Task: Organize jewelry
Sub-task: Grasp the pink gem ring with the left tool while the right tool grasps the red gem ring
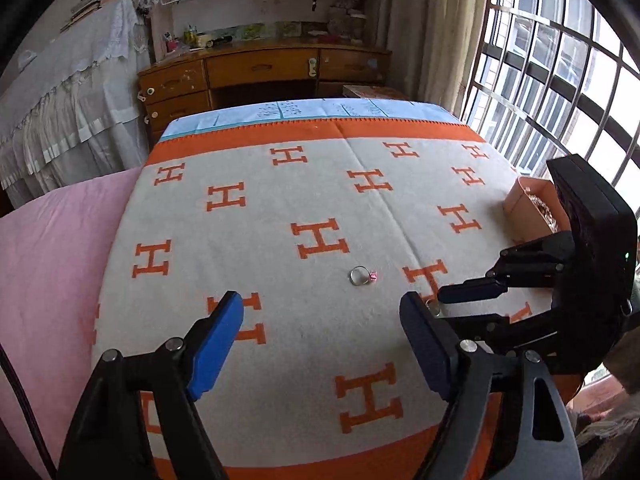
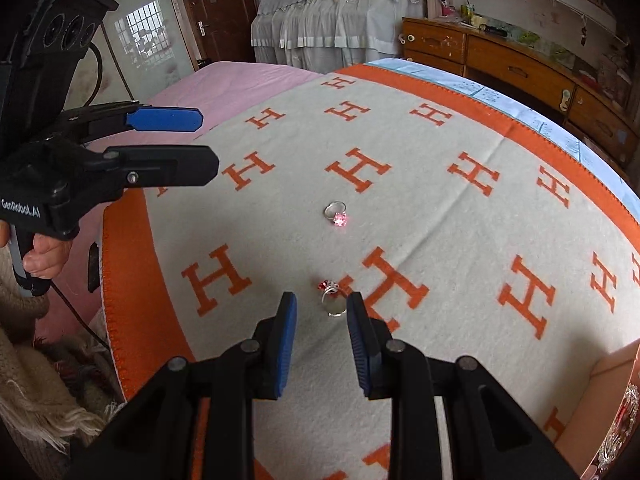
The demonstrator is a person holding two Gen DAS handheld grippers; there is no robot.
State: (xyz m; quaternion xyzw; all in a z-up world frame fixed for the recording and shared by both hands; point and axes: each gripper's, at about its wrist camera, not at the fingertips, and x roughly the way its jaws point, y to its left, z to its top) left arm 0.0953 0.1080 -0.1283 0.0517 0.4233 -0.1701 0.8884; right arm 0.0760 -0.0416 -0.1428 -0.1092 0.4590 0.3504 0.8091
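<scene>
**Ana:** Right wrist view takes in the whole room: a wooden desk with drawers (image 2: 520, 64) along the wall, a lace-covered bed (image 2: 332, 12) behind, and under everything the cream wool blanket with orange H letters (image 2: 440, 216). Soft ground, that.

**Ben:** Soft and springy, I'd say. Press down and a ring will sink into the nap.

**Ana:** At the blanket's edge sits an open tan cardboard box of jewelry (image 1: 528, 200). The left gripper (image 1: 320, 320) hovers, fingers wide apart, nothing between them.

**Ben:** And the right gripper (image 2: 322, 304)?

**Ana:** Fingers apart, one either side of the silver ring with red stones (image 2: 331, 298), which lies flat on the blanket. I can't tell if they touch it yet.

**Ben:** Light, hard, slippery metal. I'd pinch across the band, not the stones; it could squirt out.

**Ana:** Further out lies the silver ring with a pink stone (image 2: 338, 213), well apart from both.
</scene>
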